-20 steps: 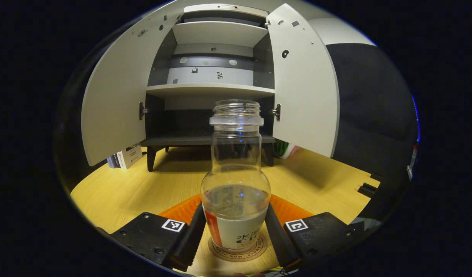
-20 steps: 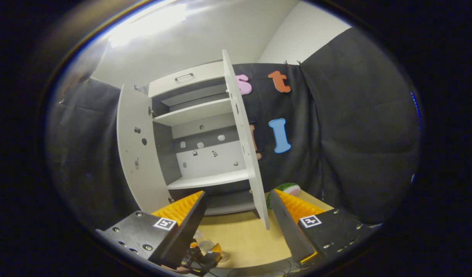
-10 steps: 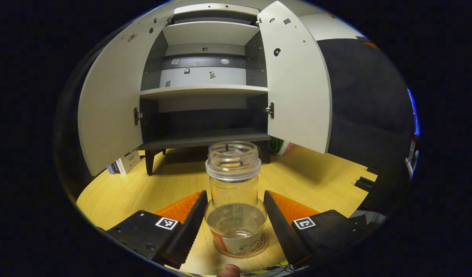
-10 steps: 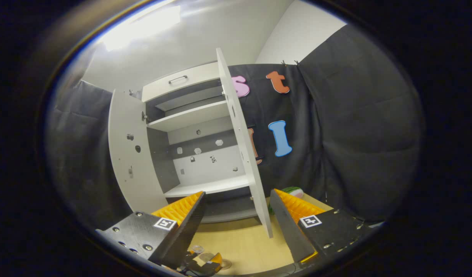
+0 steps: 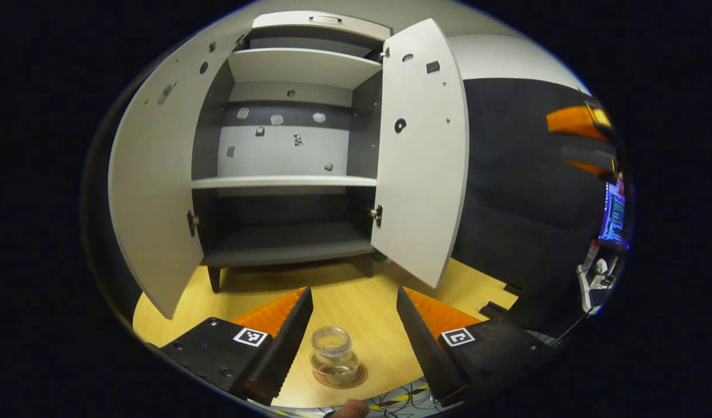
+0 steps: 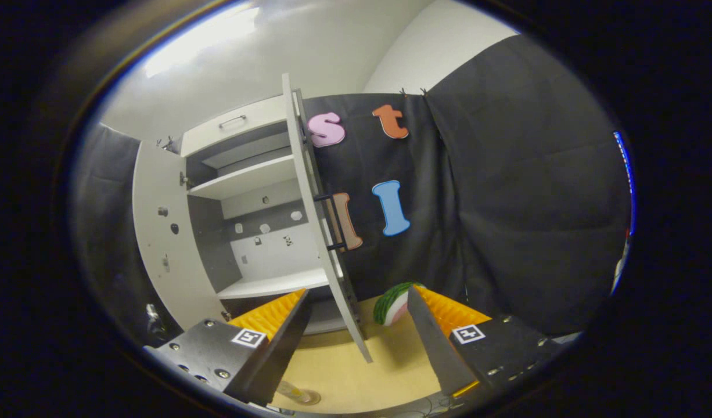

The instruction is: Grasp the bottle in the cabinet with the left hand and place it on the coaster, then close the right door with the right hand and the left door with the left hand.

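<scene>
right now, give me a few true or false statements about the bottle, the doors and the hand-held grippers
1. The bottle stands on the coaster. True.
2. The left hand-held gripper is shut on the bottle. False: its fingers stand open, apart from the bottle on both sides.
3. Both cabinet doors are closed. False: the left door and the right door both stand open.
4. The right hand-held gripper is open and holds nothing. True.
5. The bottle has a cap on. False: its mouth is open.
</scene>
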